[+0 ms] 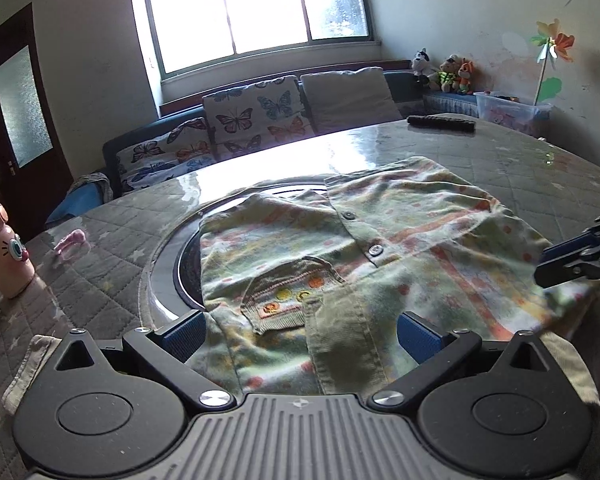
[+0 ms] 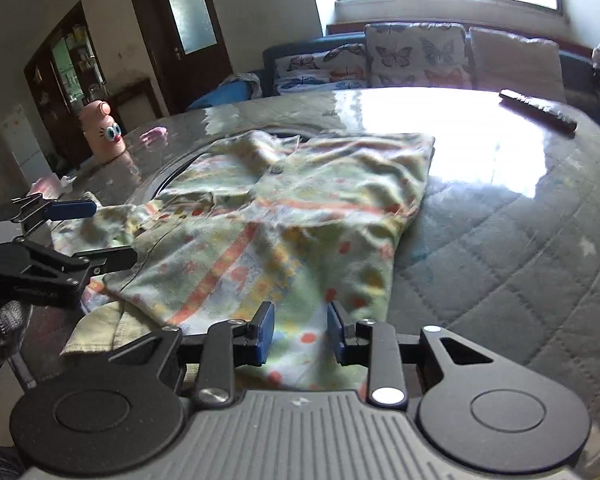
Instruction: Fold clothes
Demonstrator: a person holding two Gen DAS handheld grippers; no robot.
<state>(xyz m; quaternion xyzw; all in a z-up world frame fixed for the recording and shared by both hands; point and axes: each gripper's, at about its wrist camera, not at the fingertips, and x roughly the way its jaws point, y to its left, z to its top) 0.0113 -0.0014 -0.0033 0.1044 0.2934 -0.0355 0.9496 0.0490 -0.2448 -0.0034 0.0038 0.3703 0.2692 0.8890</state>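
Note:
A pale green child's shirt point(image 1: 364, 252) with orange and yellow print, buttons and a knitted pocket lies spread on the table, partly folded; it also shows in the right wrist view point(image 2: 284, 216). My left gripper point(image 1: 300, 334) is open wide, its jaws on either side of the shirt's near hem. My right gripper point(image 2: 300, 334) is partly open, its blue pads either side of the shirt's near corner, with cloth between them. The right gripper shows at the right edge of the left wrist view point(image 1: 580, 252). The left gripper shows at the left of the right wrist view point(image 2: 80, 232).
The round table point(image 1: 540, 168) has a quilted grey cover under glass and a round inset point(image 1: 168, 256). A pink bottle point(image 1: 2, 252) and a small pink item point(image 1: 70, 242) stand at the left. A remote point(image 1: 440, 123) lies at the far side. A sofa with butterfly cushions point(image 1: 256, 116) is behind.

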